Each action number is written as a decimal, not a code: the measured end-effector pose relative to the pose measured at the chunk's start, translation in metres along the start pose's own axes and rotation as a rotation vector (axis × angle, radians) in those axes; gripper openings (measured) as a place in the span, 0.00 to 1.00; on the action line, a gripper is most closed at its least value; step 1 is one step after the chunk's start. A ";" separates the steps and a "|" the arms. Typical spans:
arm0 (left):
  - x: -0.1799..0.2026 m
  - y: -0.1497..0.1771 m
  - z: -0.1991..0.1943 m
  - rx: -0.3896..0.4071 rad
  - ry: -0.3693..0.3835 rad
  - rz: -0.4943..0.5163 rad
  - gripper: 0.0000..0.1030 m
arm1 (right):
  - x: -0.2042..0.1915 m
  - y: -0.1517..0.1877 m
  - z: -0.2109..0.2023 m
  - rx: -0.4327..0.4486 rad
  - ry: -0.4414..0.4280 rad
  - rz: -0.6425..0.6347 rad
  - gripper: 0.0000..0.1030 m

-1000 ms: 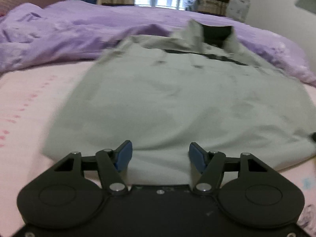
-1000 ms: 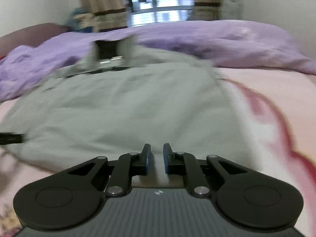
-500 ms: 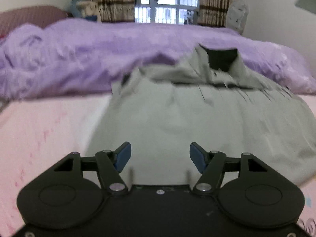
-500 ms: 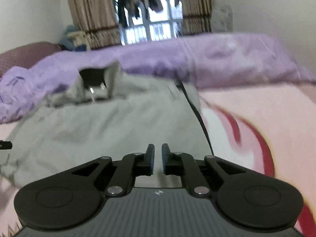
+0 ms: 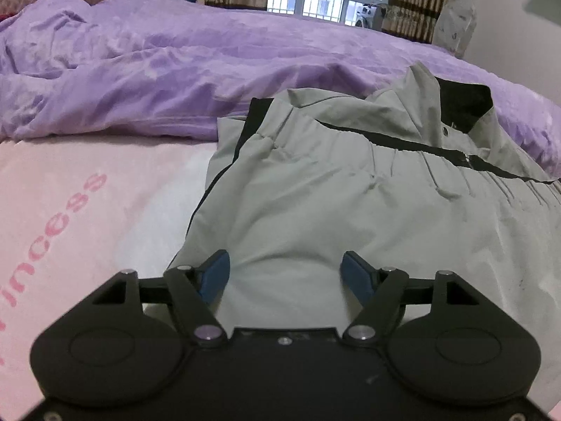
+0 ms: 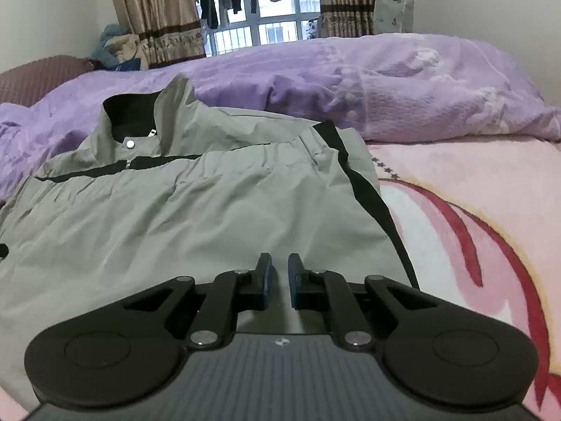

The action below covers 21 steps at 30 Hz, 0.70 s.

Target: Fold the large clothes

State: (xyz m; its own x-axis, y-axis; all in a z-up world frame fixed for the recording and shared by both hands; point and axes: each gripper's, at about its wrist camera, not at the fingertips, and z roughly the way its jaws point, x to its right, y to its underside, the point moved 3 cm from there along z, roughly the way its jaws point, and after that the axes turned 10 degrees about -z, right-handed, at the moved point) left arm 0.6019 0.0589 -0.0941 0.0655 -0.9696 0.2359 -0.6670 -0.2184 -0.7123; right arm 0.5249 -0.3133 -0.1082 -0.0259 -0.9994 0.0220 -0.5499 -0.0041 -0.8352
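A grey jacket (image 5: 350, 210) with black trim lies flat on the bed, its collar (image 5: 459, 105) standing up at the far end. My left gripper (image 5: 284, 259) hovers over the jacket's near left part; its jaws are opening, and no cloth is pinched between the blue pads. In the right wrist view the same jacket (image 6: 175, 217) spreads out to the left, with a black side stripe along its right edge. My right gripper (image 6: 279, 259) sits above the near right part, jaws almost together with a thin gap and nothing in it.
A rumpled purple duvet (image 5: 140, 70) is heaped behind the jacket, also seen as the purple duvet (image 6: 385, 87). The pink printed sheet (image 5: 70, 210) lies bare to the left, and the pink sheet (image 6: 473, 210) lies to the right. Curtains and a window (image 6: 266, 31) stand beyond the bed.
Both grippers have moved up along the jacket toward the collar. The left now sits nearer the jacket's left edge, the right nearer its right edge. The left jaws stand slightly wider.
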 end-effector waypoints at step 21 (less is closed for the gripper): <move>-0.031 0.079 -0.070 0.052 0.037 0.046 0.69 | 0.022 0.061 -0.068 0.047 0.039 0.013 0.12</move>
State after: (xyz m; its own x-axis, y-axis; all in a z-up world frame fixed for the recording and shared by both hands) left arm 0.4948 0.0791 -0.1114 0.0073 -0.9742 0.2257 -0.6291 -0.1799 -0.7562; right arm 0.4339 -0.3328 -0.1215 -0.0657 -0.9974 0.0311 -0.5097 0.0068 -0.8603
